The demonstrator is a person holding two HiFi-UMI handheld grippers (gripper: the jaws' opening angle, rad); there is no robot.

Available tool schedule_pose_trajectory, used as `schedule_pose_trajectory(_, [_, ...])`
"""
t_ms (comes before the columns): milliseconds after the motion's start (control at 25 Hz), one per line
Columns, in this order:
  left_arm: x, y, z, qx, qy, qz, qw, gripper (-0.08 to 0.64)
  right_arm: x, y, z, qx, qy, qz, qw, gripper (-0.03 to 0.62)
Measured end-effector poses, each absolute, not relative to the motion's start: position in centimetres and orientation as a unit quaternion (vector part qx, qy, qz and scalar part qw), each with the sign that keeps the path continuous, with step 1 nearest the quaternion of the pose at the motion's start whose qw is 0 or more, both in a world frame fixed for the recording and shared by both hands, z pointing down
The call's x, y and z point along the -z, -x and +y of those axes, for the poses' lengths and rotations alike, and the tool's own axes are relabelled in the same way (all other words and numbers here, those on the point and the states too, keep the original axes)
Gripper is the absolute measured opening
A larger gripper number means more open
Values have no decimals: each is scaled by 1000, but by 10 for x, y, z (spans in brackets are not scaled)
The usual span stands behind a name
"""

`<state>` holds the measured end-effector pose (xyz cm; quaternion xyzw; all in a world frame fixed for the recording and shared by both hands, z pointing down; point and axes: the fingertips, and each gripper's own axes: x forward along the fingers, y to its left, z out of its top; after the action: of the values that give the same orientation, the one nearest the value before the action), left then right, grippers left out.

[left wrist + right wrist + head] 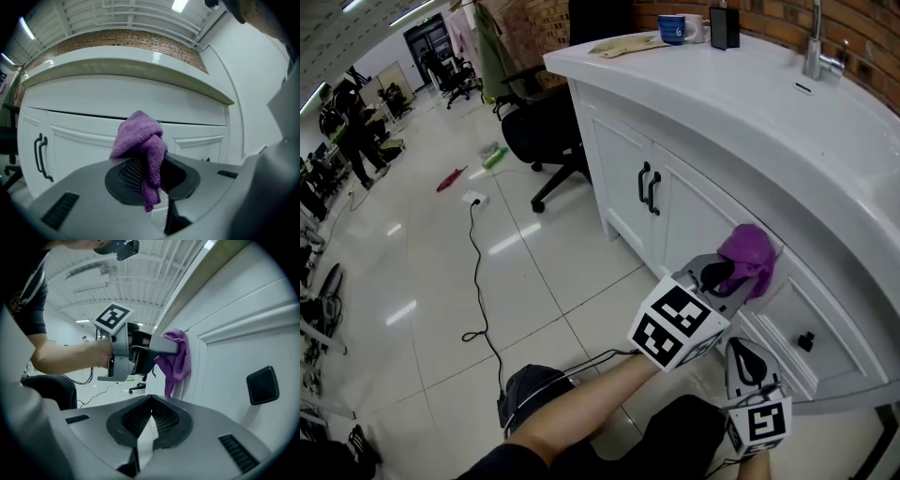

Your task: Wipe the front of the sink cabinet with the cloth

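A purple cloth (750,253) is pressed against the white sink cabinet front (703,211), at the drawer panel just under the countertop. My left gripper (727,275) is shut on the cloth, which bunches above its jaws and hangs down between them in the left gripper view (140,136). In the right gripper view the cloth (177,355) touches the cabinet front (243,329), with the left gripper (161,348) behind it. My right gripper (749,356) sits lower and nearer, beside the drawer, shut with nothing in its jaws (151,401).
A black drawer knob (806,341) is right of the cloth, and two black door handles (649,187) are to its left. An office chair (539,131) stands at the cabinet's far end. A cable (478,272) runs across the tiled floor. Mug (673,28) and faucet (816,47) stand on the countertop.
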<state>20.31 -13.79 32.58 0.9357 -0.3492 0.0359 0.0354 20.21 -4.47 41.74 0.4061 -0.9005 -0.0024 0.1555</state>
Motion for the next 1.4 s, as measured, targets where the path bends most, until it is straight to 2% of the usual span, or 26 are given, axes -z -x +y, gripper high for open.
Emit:
schedule_pose_trajectory(160, [-332,-216,-132,-39,-940,-337,21,71,-421,-207,-45,1,-414,-896,160,0])
schedule_pose_trajectory(360, [-352,-194,-154,-49,-929,-365,33,71,-424,-206,-50,1,-418,-894,158,0])
schedule_pose_trajectory(560, [-370,-150,-199,-63,-906,-417,50,70,-423,-202,-56,0,-425,-887,180,0])
schedule_pose_trajectory(720, [-377,-112,-228,-61,-881,-466,55,70,-429,-200,-63,19,-429,-892,142,0])
schedule_pose_trajectory(960, [-380,-46,-273,-66,-829,-553,54,71,-421,-173,-77,-5,-428,-887,171,0])
schedule_pose_trajectory(1120, [-382,-36,-279,-84,-823,-560,37,71,-423,-160,-86,-6,-413,-895,171,0])
schedule_pose_trajectory(1240, [-386,-23,-282,-81,-815,-571,52,71,-420,-154,-81,-9,-401,-899,177,0])
schedule_pose_trajectory(1400, [-389,-35,-275,-85,-822,-559,63,71,-431,-160,-70,-19,-397,-905,151,0])
